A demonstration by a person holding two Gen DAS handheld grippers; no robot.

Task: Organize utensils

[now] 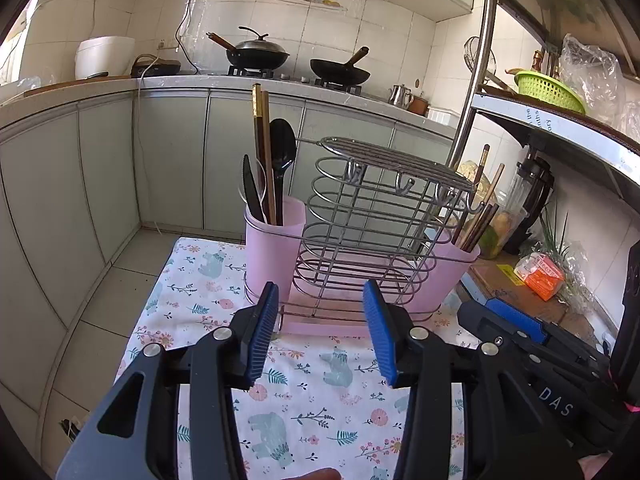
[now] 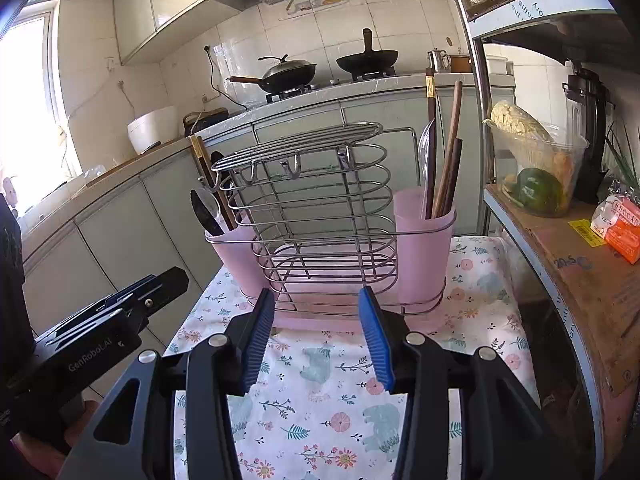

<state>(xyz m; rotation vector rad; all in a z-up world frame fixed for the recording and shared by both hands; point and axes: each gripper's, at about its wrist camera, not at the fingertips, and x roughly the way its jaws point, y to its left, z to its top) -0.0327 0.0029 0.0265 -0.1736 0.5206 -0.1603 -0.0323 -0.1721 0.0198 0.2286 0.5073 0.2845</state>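
Note:
A wire utensil rack [image 1: 372, 216] [image 2: 316, 216] stands on a floral cloth [image 1: 320, 380] with a pink cup at each end. The left pink cup [image 1: 272, 248] [image 2: 234, 256] holds a black knife [image 1: 252, 192], a black spoon [image 1: 282, 152], a clear spoon and dark chopsticks [image 1: 262, 144]. The right pink cup [image 1: 448, 272] [image 2: 424, 252] holds several brown chopsticks [image 1: 476, 224] [image 2: 446, 176]. My left gripper [image 1: 322, 332] is open and empty, just in front of the rack. My right gripper [image 2: 316, 332] is open and empty, also in front of the rack.
A metal shelf unit [image 1: 560, 128] [image 2: 580, 240] stands to the right with a food container [image 2: 536, 168], an orange box [image 1: 540, 276] and a green basket [image 1: 548, 88]. The kitchen counter with woks [image 1: 256, 56] runs behind. The floor lies left of the table.

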